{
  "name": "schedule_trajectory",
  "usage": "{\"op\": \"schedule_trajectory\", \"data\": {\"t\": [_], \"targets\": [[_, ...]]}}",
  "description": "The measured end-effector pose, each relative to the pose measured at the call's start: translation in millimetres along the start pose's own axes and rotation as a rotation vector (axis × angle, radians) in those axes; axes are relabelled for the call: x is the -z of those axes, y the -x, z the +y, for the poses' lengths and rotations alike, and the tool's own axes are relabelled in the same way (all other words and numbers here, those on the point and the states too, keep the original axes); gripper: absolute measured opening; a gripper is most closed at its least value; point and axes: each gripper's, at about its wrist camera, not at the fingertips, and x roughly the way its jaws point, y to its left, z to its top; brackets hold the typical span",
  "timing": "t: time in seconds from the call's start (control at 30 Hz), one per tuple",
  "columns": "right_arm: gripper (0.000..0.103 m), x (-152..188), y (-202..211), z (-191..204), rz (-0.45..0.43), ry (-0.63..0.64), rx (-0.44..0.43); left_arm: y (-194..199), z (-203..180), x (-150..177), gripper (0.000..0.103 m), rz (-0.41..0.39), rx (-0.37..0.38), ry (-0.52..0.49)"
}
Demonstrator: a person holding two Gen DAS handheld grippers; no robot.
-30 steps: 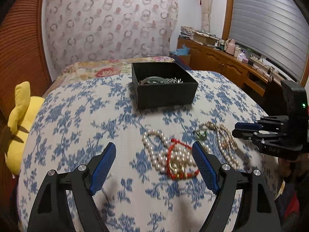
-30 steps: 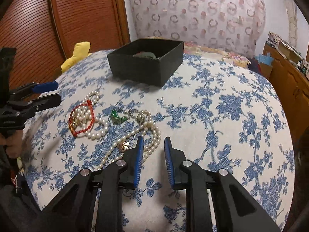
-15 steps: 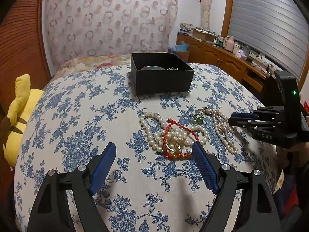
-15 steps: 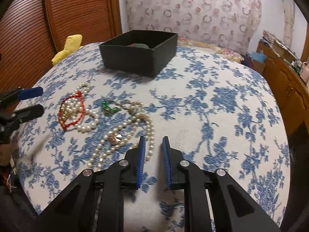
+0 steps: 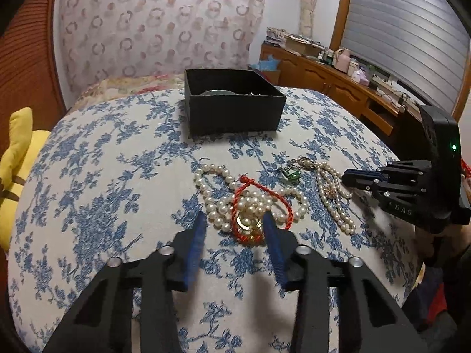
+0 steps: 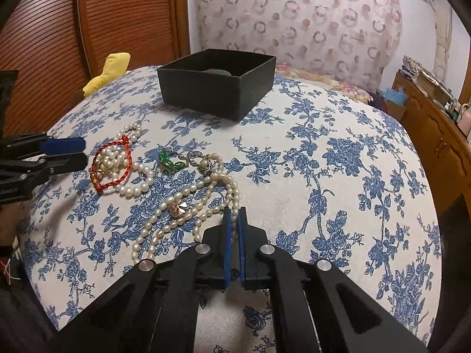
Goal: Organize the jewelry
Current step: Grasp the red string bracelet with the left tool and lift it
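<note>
Here, spread on the blue-flowered white bedspread [image 6: 323, 206] toward the bed's near edge: a necklace of round white pearls [image 6: 138, 188], a twisted red cord bracelet [image 6: 128, 164] heaped on top of it, a small green stone pendant [image 6: 166, 158] just beside, and a long strand of small oval pearls [image 6: 188, 189] carrying a gold clover charm [image 6: 178, 207]. Further back, nearer the far edge, an open black cardboard box [image 5: 235, 114] with a few pieces already inside.

Left gripper [image 5: 234, 223]: jaws parted, straddling the near end of the red cord and its pearl heap, clamping nothing. Right gripper [image 6: 234, 214]: jaws nearly together, seemingly pinching the near loop of the oval-pearl strand, though hard to confirm with the tips so close to the lens.

Light, limp and slippery, all of it; no stiffness to push against. Likely to trail and swing when lifted, and to drag tangled neighbours along. Best pinched across the cord or between beads, not on a bead's round face. Worth lifting high so that hanging loops pass over the box wall.

Plenty of bare cloth between jewelry and box, and along the right edge. A yellow plush toy [image 5: 17, 135] off the left edge, well apart.
</note>
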Motion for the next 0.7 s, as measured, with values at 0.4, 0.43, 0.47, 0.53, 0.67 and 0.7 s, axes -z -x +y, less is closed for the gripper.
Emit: {"op": "schedule_trajectory", "data": {"t": [0.4,0.43,0.47,0.53,0.67,0.7], "targets": [[0.006,2,1,3,-0.008,0.002,0.009,-3,-6,-5,0.002,0.001,0.012,-0.026],[0.006,2,1,3,-0.008,0.002,0.009,1,-6,-6,0.002,-0.009,0.009,-0.029],[0.006,2,1,2,-0.008,0.002,0.009,6,-7,-7,0.002,-0.022,0.010,-0.031],[0.006,2,1,2,-0.007,-0.001,0.006,13,-8,-11,0.002,-0.040,0.010,-0.031],[0.006,1,1,1,-0.007,-0.006,0.001,25,-10,-17,0.002,-0.081,0.014,-0.028],[0.006,2,1,1,-0.007,-0.005,0.002,28,-11,-17,0.002,-0.091,0.012,-0.029]]}}
